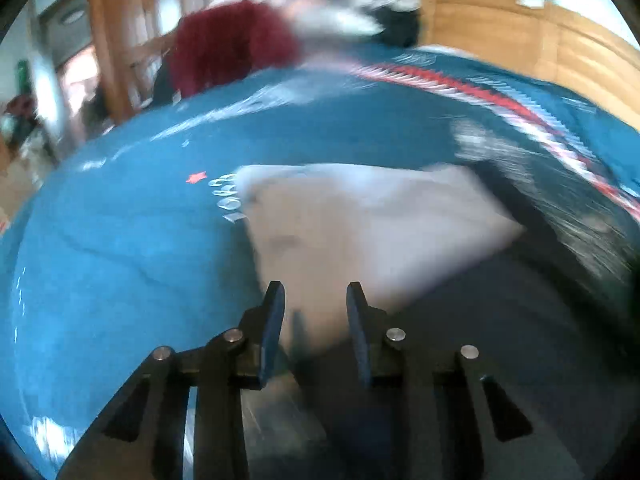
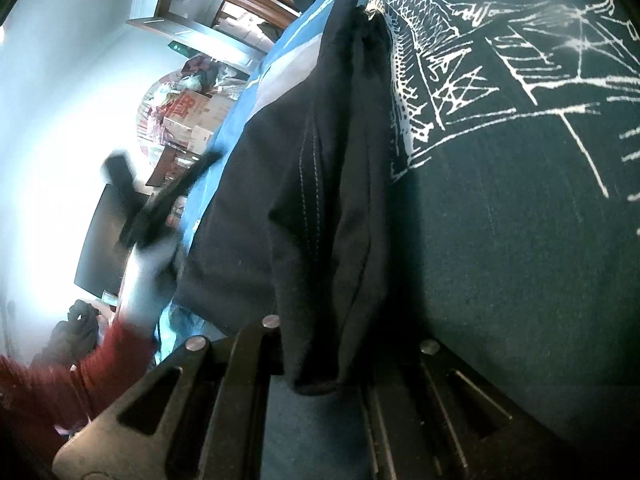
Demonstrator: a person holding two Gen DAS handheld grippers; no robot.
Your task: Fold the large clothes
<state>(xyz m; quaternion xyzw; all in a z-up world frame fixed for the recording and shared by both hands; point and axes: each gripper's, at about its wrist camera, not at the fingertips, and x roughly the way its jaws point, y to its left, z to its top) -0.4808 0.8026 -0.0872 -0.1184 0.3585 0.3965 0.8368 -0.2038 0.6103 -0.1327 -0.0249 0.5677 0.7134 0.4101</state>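
Between right fingers, garment lengthwise.

A folded cloth lies on the bedsheet directly ahead of the left gripper, with a heap of clothes at the sheet's far edge. In the right wrist view, a garment hangs between the right gripper's fingers (tips hidden), a printed fabric to its right, stacked cartons far behind at left.
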